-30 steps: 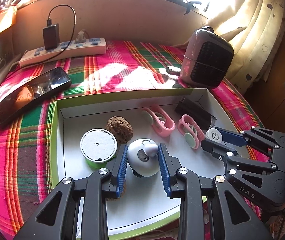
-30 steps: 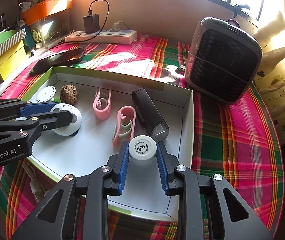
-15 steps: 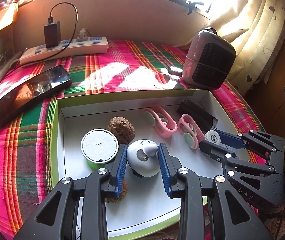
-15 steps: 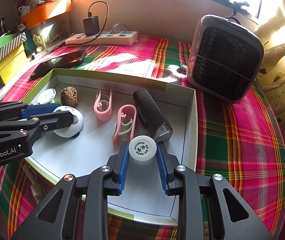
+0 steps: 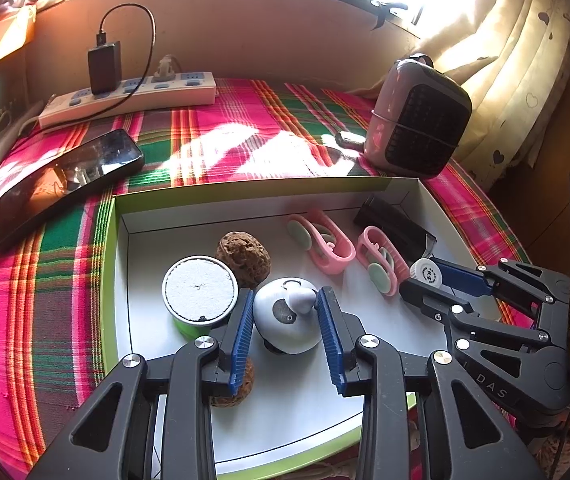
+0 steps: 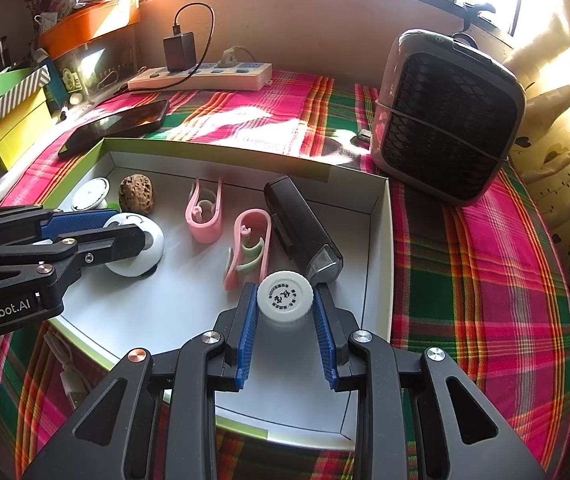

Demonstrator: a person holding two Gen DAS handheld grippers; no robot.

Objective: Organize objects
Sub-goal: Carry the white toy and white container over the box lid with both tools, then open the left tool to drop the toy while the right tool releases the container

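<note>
A shallow white box with a green rim [image 5: 113,264] [image 6: 381,240] lies on the plaid cloth. My left gripper [image 5: 285,320] is shut on a white round panda-faced gadget [image 5: 285,320], also seen in the right wrist view [image 6: 141,248], held just above the box floor. My right gripper [image 6: 285,308] is shut on a white-capped bottle [image 6: 285,298], whose cap shows in the left wrist view [image 5: 425,274]. The box holds a green cup with white lid [image 5: 199,294], a walnut [image 5: 243,254], two pink clips [image 5: 325,242] [image 5: 381,260] and a black device [image 6: 301,228].
A second walnut [image 5: 241,384] sits under my left finger. A phone [image 5: 65,180], a power strip with charger [image 5: 133,96] and a small grey heater [image 6: 445,120] stand on the cloth behind the box. Boxes [image 6: 17,120] are stacked at far left.
Both grippers have drawn back and up slightly with their objects still held. The box contents have not moved.
</note>
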